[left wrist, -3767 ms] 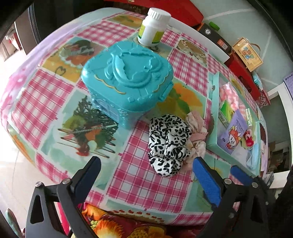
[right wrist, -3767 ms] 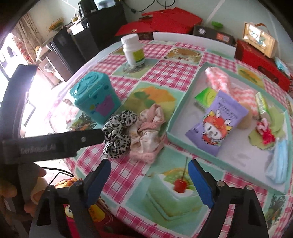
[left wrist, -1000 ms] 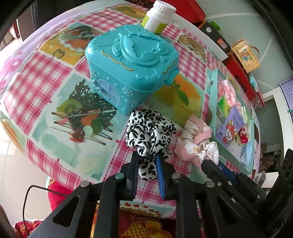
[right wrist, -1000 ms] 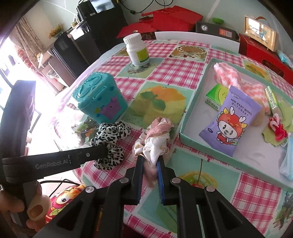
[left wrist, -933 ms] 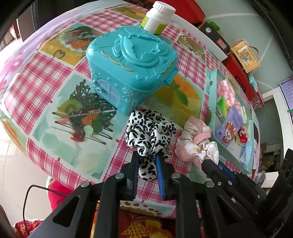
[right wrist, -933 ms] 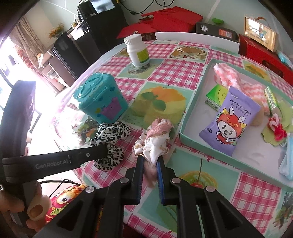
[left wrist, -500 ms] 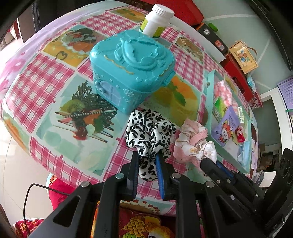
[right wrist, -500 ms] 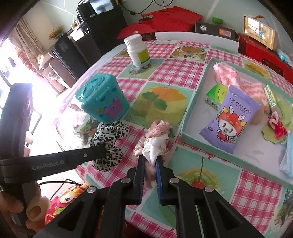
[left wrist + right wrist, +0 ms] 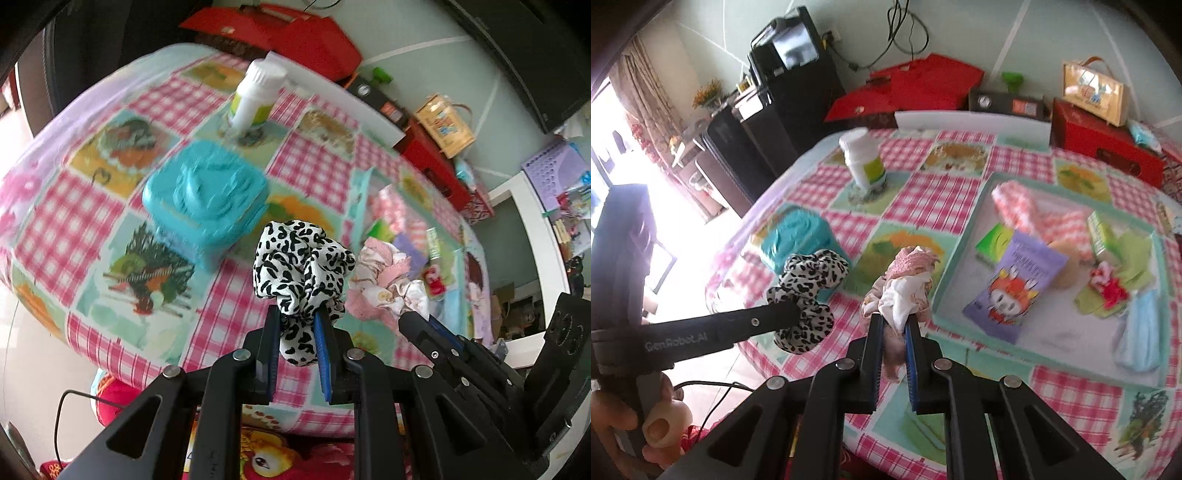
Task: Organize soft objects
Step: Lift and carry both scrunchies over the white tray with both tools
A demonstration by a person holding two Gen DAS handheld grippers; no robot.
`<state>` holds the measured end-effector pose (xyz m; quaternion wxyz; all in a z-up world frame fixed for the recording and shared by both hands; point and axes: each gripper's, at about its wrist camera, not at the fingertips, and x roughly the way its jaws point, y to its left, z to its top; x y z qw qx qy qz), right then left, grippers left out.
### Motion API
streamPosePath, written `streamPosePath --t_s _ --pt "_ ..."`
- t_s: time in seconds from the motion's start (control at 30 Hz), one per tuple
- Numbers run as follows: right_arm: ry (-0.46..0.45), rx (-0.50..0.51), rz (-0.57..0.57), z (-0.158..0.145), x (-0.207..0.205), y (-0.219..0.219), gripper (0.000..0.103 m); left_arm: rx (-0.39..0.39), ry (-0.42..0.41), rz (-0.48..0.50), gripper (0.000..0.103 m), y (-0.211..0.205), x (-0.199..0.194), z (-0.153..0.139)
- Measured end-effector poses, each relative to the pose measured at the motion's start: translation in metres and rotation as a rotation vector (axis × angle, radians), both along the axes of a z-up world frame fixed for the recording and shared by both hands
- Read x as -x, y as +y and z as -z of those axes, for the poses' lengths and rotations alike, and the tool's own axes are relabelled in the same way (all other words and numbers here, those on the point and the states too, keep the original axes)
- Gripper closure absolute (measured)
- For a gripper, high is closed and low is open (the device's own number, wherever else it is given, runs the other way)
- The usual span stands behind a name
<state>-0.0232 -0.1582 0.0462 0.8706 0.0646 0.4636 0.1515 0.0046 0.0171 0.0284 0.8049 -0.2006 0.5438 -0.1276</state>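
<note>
- The tabletop [image 9: 942, 192] wears a pink-checked cloth.
- A teal tray [image 9: 960, 236] on its right side holds packets and a mask.
- A teal box [image 9: 207, 199] stands near the middle.
- The left gripper [image 9: 297, 332] has its jaws clamped on the leopard scrunchie [image 9: 301, 266], held above the cloth.
- The right gripper [image 9: 894, 332] has its jaws pinching the pink scrunchie [image 9: 905, 284], just beside the tray.

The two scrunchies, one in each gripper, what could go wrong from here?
1. The left gripper pinches only a fold of the leopard scrunchie; most of it flops above the jaws and might slip free.
2. The right gripper holds the pink scrunchie close to the leopard one, so the two could snag.
3. The teal tray is already crowded, leaving little room to drop.
</note>
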Motion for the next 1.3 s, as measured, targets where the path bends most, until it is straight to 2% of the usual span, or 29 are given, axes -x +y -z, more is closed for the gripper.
streamPosePath --t_s 0.23,0.57,0.93,1.3 --pt "-0.057 0.003 0.057 -0.025 0.003 -0.021 0.091 -0.002 -0.088 0.036 0.085 -0.011 -0.001 -0.032" --pt "-0.08 -0.015 0.132 -0.034 0.006 -0.054 0.091 -0.01 -0.155 0.109 0.085 -0.043 -0.011 -0.052" --pt "-0.069 -0.025 0.251 -0.028 0.009 -0.104 0.091 -0.026 -0.156 0.201 0.085 -0.084 -0.021 -0.042" --pt "-0.021 -0.043 0.376 -0.006 0.009 -0.156 0.091 -0.046 -0.116 0.256 0.085 -0.112 -0.04 -0.019"
